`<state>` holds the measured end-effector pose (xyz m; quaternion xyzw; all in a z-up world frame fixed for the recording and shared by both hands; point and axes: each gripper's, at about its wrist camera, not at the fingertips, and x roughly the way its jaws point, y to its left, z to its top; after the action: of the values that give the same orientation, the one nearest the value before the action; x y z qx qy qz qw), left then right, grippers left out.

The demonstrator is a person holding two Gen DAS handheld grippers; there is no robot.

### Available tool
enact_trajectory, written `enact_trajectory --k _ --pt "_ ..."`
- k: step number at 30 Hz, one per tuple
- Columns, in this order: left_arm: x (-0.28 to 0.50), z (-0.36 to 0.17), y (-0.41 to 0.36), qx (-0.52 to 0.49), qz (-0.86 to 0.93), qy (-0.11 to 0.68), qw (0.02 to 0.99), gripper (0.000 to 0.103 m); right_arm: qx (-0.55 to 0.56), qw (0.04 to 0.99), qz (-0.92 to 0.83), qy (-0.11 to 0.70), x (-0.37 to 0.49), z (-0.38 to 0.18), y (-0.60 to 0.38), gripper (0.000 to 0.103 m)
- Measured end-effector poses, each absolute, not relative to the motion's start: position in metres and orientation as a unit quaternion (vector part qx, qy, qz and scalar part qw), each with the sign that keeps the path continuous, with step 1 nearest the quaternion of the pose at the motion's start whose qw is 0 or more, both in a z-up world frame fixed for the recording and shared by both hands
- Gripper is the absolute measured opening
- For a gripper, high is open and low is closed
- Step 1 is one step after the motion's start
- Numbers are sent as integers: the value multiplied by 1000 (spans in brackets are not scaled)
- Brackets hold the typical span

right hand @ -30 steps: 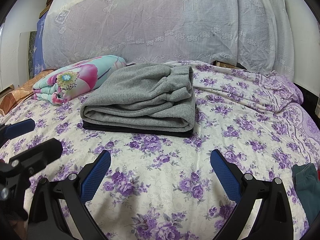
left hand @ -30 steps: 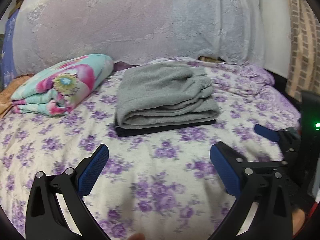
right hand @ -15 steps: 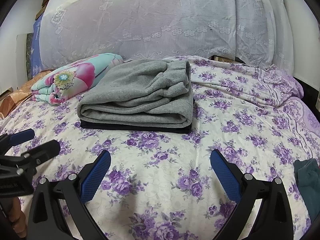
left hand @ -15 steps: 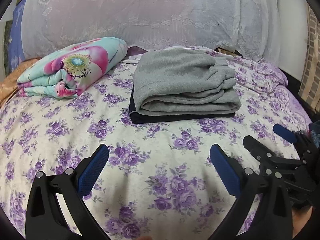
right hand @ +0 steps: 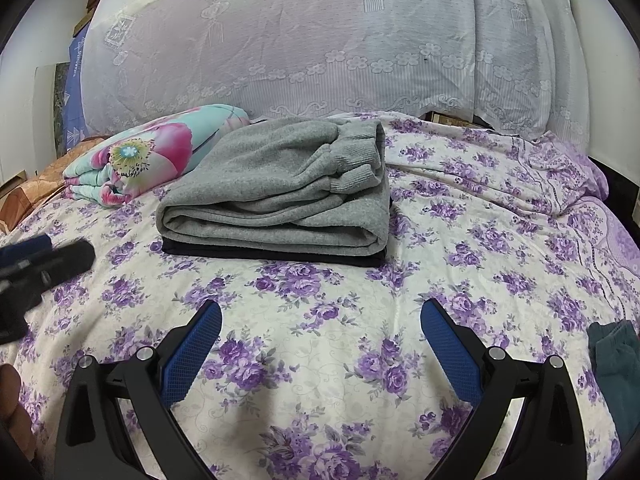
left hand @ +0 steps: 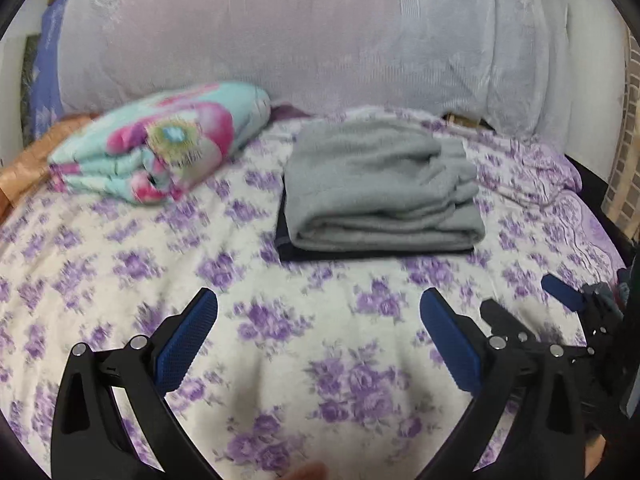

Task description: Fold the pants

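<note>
Folded grey pants [left hand: 380, 188] [right hand: 280, 192] lie on a folded dark garment [left hand: 288, 248] [right hand: 276, 254] on the flowered bed sheet [left hand: 280, 320] [right hand: 320, 320]. My left gripper [left hand: 318, 312] is open and empty, over the sheet in front of the stack. My right gripper [right hand: 320, 324] is open and empty, also short of the stack. The right gripper also shows at the right of the left wrist view [left hand: 524, 300]. The left gripper shows blurred at the left of the right wrist view [right hand: 44, 256].
A folded flowered blanket [left hand: 160, 148] [right hand: 152, 156] lies left of the stack. A lace-covered headboard [right hand: 320, 40] stands behind. A teal cloth [right hand: 616, 368] lies at the sheet's right edge. An orange cloth [right hand: 32, 184] is at far left.
The left wrist view has swung left, so the stack sits further right in it, and it is motion-blurred. The right gripper has hardly moved. Both stay open.
</note>
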<state>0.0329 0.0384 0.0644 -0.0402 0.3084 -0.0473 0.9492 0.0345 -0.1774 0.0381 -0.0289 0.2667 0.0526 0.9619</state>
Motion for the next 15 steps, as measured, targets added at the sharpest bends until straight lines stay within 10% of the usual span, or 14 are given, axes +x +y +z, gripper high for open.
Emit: enact_trajectory --k 15 --pt "30 48 25 15 16 342 939 99 -28 962 52 267 34 38 -178 100"
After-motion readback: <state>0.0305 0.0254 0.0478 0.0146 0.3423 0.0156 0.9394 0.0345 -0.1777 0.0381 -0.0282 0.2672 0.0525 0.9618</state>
